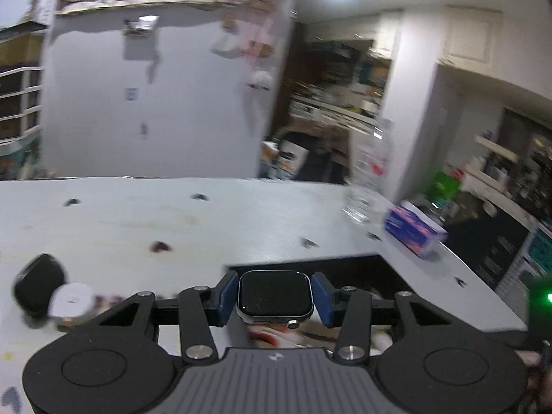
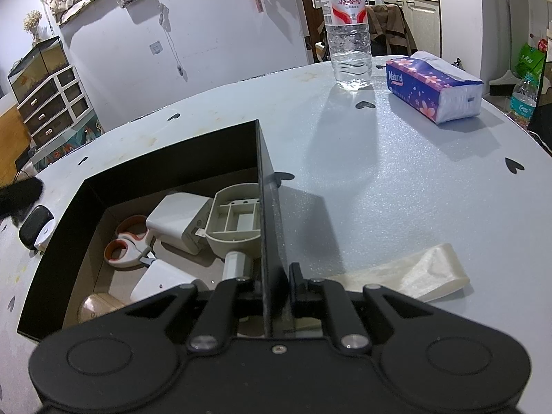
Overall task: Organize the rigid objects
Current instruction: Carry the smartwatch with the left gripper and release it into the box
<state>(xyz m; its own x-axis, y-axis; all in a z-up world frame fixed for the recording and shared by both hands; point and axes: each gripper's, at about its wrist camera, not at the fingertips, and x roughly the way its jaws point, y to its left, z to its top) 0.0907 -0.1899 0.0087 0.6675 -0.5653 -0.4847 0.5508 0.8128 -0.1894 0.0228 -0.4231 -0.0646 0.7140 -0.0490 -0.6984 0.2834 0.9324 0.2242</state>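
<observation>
smartwatch point(image 1: 275, 296) clamped between left gripper point(image 1: 275, 299) pads, seemingly lifted

Pale table point(image 2: 396, 189) (heart-dotted), black box point(image 2: 172, 151), water bottle point(image 2: 348, 34), tissue pack point(image 2: 431, 86)

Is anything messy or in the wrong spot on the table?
Nothing is spilled or broken. A crumpled clear plastic bag lies loose on the table outside the black box, and a small black case with a white round thing still waits beside the box.
</observation>
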